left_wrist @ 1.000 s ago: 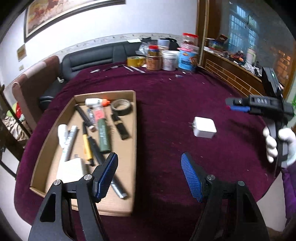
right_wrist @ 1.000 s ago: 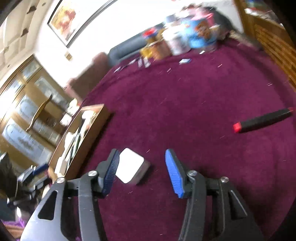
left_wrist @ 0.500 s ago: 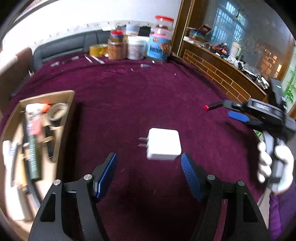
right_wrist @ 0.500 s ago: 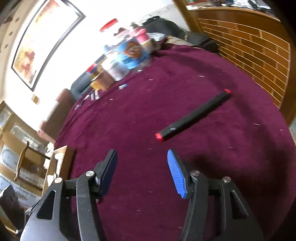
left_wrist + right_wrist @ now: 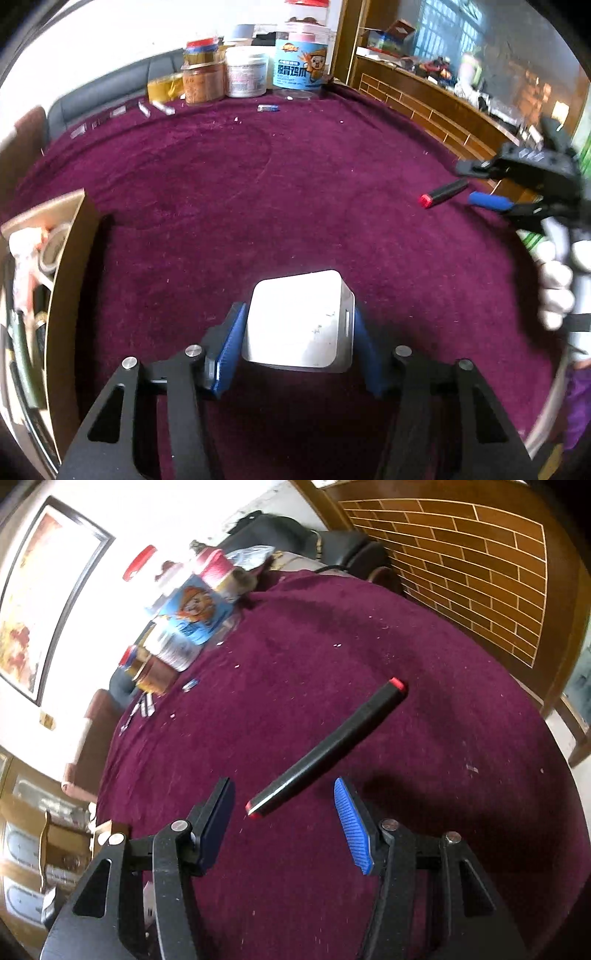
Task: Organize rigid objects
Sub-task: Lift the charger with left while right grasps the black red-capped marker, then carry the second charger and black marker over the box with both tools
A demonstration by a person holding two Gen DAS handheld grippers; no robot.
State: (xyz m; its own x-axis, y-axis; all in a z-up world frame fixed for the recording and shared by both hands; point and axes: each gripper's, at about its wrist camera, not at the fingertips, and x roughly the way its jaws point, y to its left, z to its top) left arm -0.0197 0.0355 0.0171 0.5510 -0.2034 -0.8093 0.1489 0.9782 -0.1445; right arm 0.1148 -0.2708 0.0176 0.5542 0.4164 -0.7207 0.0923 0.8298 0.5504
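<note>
With its blue ribbed pads pressed flat on both smooth sides, the left gripper (image 5: 297,345) clamps the white boxy charger (image 5: 299,325) near centre on the velvety maroon cloth (image 5: 221,184), presumably bound for the cardboard tray (image 5: 70,236) at left. Right gripper (image 5: 282,825) gapes wide, empty, straddling the near end of the black red-capped marker (image 5: 325,747) (round, could roll).

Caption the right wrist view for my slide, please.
Open right tool approaches a black red-tipped marker on the maroon tablecloth.

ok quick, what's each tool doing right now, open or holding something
Left tool: closed on the white charger block.
Right tool: open, empty, the black marker lying ahead of it.
</note>
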